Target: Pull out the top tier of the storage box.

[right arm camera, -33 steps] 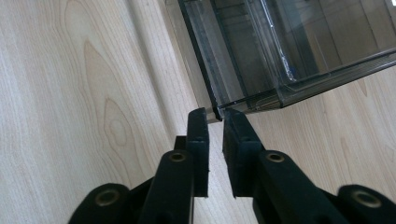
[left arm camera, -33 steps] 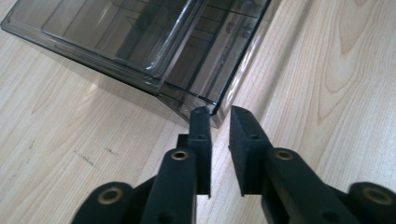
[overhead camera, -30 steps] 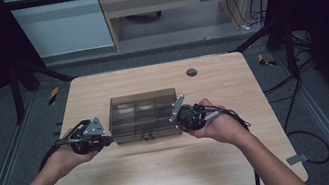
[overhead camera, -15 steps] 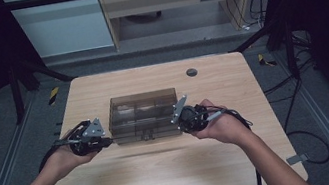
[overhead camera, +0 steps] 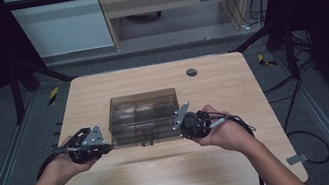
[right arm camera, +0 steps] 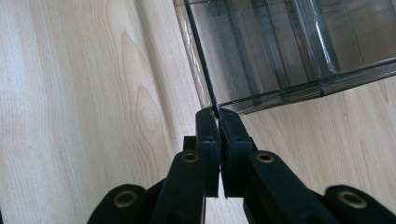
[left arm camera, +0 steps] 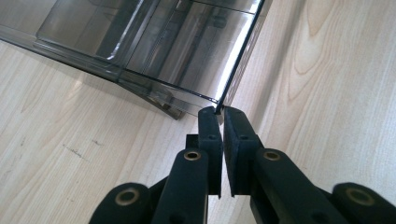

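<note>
Left gripper (left arm camera: 219, 112) and right gripper (right arm camera: 215, 112) each clamped on a near corner of the smoky plastic box (overhead camera: 143, 114) on the table (overhead camera: 167, 183).

One clear plastic box (overhead camera: 143, 116), one wooden table (overhead camera: 166, 173), two grippers: left (overhead camera: 105, 147), right (overhead camera: 180, 129).

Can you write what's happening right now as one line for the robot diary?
left gripper: shut on box lid's near corner | right gripper: shut on lid's other near corner | clear box: on table
</note>
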Motion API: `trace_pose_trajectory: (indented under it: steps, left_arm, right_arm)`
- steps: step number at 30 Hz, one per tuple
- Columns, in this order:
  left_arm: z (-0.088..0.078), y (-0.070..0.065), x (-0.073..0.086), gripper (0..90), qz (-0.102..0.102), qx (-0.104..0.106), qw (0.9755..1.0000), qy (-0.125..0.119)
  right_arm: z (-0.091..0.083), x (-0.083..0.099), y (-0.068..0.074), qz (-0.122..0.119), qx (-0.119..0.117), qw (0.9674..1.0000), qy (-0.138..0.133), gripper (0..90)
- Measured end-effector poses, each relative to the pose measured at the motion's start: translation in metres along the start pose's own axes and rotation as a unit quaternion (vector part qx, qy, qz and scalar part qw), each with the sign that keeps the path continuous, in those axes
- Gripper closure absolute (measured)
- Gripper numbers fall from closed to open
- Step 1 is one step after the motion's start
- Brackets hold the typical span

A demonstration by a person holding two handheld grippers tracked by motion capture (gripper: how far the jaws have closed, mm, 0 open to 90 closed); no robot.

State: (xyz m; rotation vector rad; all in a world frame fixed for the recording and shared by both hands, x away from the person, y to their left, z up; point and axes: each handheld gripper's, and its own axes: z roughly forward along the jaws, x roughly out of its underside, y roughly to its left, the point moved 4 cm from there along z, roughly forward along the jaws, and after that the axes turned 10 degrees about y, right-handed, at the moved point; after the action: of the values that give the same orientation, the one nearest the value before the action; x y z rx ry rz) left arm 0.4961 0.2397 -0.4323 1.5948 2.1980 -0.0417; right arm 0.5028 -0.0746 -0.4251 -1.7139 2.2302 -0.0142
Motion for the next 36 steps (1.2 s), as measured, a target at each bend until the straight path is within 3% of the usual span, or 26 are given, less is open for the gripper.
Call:
trace_pose_trajectory:
  steps: [1, 17, 22, 36]
  left_arm:
    - [0.0, -0.002, 0.0, 85.8, -0.006, 0.001, 1.0, -0.004]
    - [-0.002, -0.014, 0.0, 86.2, 0.007, -0.002, 1.0, -0.001]
    - [-0.004, -0.02, 0.002, 86.3, 0.008, 0.004, 0.9999, 0.01]
    - [-0.002, -0.022, 0.003, 86.4, 0.016, -0.003, 0.9999, 0.005]
  right_arm:
    - [0.0, 0.0, 0.001, 0.0, 0.0, 1.0, 0.001, 88.2]
    - [-0.002, 0.005, 0.008, -0.006, 0.002, 1.0, 0.0, 88.3]
    - [-0.002, 0.005, 0.011, -0.01, 0.006, 0.9999, 0.006, 88.2]
    - [-0.002, 0.005, 0.016, -0.015, 0.005, 0.9998, 0.009, 88.4]
